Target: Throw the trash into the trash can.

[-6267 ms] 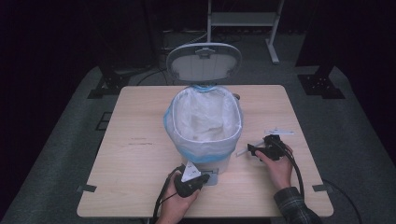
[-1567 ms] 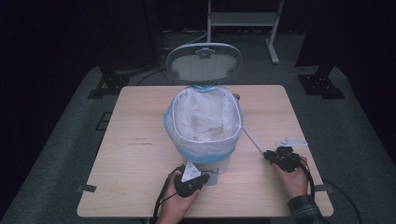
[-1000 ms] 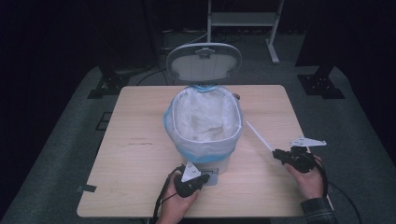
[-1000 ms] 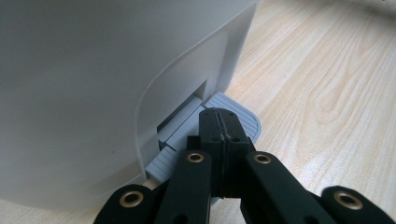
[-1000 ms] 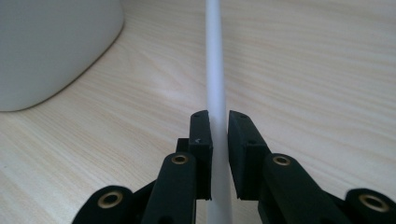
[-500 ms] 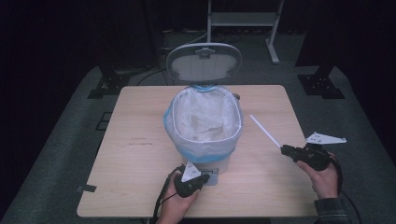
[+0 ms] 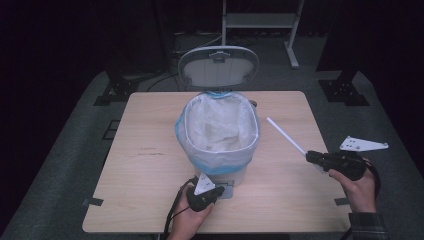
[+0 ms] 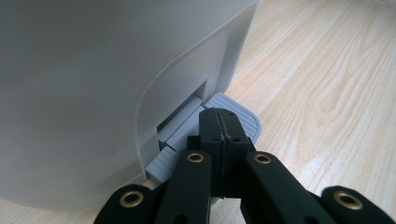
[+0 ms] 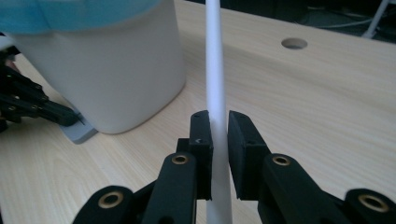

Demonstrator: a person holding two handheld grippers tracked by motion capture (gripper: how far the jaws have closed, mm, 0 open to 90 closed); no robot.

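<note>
Right gripper (image 7: 311, 156) pinches a white straw (image 7: 286, 136) — left gripper (image 8: 219, 113), pressed together, holds down the bin pedal (image 8: 243, 116).

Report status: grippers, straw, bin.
Left gripper shut, pressing pedal; bin lid up. Right gripper shut on straw, beside bin. Path clear.

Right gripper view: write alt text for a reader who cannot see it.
Two black jaws of the right gripper clamp a white straw that runs up out of the frame above a light wooden table. At left stands a white bin with a blue liner edge, and the left gripper presses its grey pedal.
</note>
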